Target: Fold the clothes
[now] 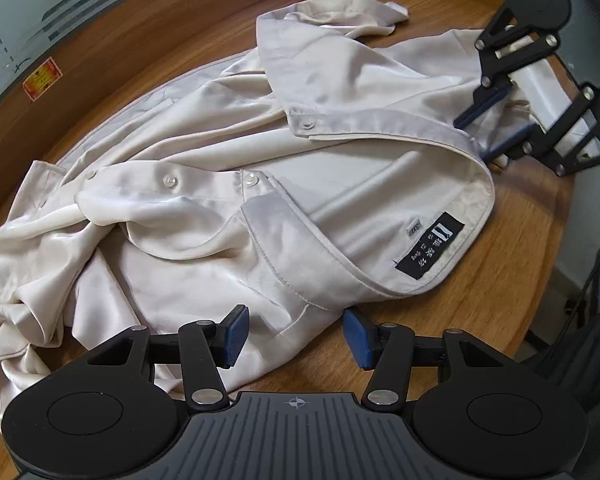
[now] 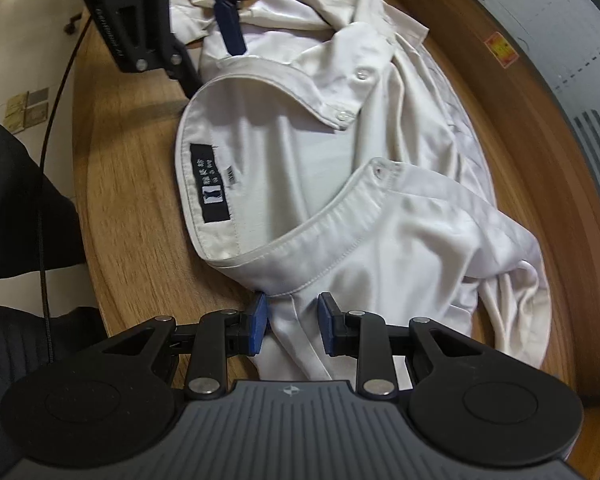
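A cream satin button shirt (image 1: 204, 216) lies rumpled on the round wooden table (image 1: 500, 264), collar open and black neck label (image 1: 430, 246) facing up. My left gripper (image 1: 296, 336) is open at the near shoulder, and the shirt's edge lies between its blue pads (image 1: 234, 336). In the right wrist view the same shirt (image 2: 380, 232) and label (image 2: 212, 184) show. My right gripper (image 2: 293, 328) stands open at the other shoulder, a fold of fabric running between its pads (image 2: 258, 326). Each gripper also appears in the other's view: the right gripper (image 1: 496, 126) and the left gripper (image 2: 210, 54).
A raised wooden rim (image 1: 100, 60) with a red sticker (image 1: 42, 80) curves behind the table, glass partition beyond. A black cable (image 2: 46, 184) hangs at the table's near edge beside a person's dark clothing (image 2: 16, 208). Bare wood (image 2: 128, 200) lies beside the collar.
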`<state>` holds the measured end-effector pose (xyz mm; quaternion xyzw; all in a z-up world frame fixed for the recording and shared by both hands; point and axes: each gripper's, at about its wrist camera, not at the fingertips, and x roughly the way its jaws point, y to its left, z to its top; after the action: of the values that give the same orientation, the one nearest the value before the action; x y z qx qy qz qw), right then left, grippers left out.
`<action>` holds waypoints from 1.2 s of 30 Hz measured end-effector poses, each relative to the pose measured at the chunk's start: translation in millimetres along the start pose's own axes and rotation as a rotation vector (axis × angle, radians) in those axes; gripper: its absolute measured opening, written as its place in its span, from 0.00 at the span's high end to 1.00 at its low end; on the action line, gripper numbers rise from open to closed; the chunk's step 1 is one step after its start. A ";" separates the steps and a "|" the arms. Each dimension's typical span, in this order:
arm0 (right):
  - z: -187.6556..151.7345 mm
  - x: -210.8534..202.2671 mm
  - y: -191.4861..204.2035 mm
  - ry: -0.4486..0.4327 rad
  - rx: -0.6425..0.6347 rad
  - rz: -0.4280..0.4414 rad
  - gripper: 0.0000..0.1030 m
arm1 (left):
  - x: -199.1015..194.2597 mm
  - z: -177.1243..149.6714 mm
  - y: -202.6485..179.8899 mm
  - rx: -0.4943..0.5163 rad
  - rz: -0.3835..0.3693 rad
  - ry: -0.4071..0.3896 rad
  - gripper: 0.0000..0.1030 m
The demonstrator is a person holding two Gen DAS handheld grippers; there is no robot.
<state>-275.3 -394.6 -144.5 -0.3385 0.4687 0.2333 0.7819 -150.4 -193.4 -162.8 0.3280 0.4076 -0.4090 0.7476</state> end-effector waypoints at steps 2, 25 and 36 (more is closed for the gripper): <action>-1.9 0.9 1.0 -0.006 0.013 0.014 0.83 | -0.2 0.4 -2.0 -0.004 -0.004 -0.010 0.71; 9.1 -82.1 58.5 -0.048 0.262 0.209 0.98 | -105.6 -79.1 -21.8 -0.006 -0.106 0.002 0.93; 19.2 -70.8 64.5 -0.003 0.348 0.226 0.85 | -113.3 -109.9 -15.5 -0.123 -0.119 0.032 0.75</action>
<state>-340.3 -340.9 -95.1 -0.1431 0.5360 0.2355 0.7980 -239.3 -70.9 -115.5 0.2634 0.4625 -0.4215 0.7342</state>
